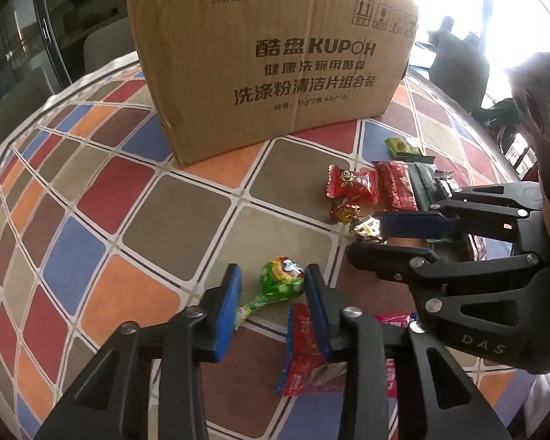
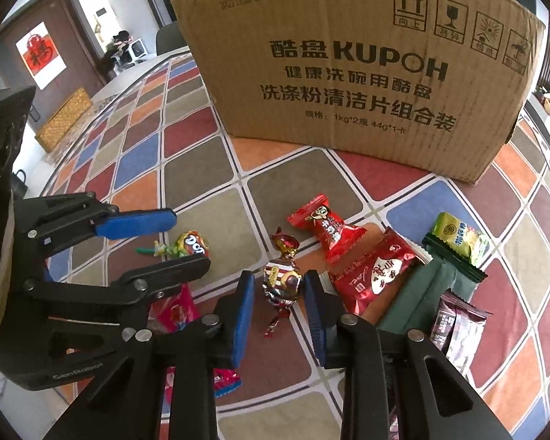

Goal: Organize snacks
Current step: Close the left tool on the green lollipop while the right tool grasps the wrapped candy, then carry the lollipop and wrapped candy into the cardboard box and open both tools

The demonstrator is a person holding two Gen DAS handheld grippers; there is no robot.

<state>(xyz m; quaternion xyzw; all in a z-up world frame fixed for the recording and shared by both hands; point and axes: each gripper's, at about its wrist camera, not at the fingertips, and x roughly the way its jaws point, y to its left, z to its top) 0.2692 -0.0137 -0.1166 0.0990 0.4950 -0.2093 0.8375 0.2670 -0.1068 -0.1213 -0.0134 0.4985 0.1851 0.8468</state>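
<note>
A brown KUPOH cardboard box [image 1: 275, 62] stands at the back of the checked tablecloth; it also shows in the right wrist view [image 2: 359, 84]. My left gripper [image 1: 273, 289] is open, its blue pads either side of a green-wrapped lollipop [image 1: 280, 278]. My right gripper [image 2: 278, 293] is open around a silver and red foil candy [image 2: 280, 282]. A red candy [image 2: 326, 231], a red packet [image 2: 376, 275], a green packet [image 2: 456, 244] and a dark green bar [image 2: 418, 300] lie to its right. A red wrapper [image 1: 304, 352] lies under my left gripper.
The checked tablecloth [image 1: 91, 220] covers a round table. The right gripper [image 1: 392, 238] reaches in from the right of the left wrist view. The left gripper [image 2: 165, 242] reaches in from the left of the right wrist view. A purple packet [image 2: 454, 326] lies at the right.
</note>
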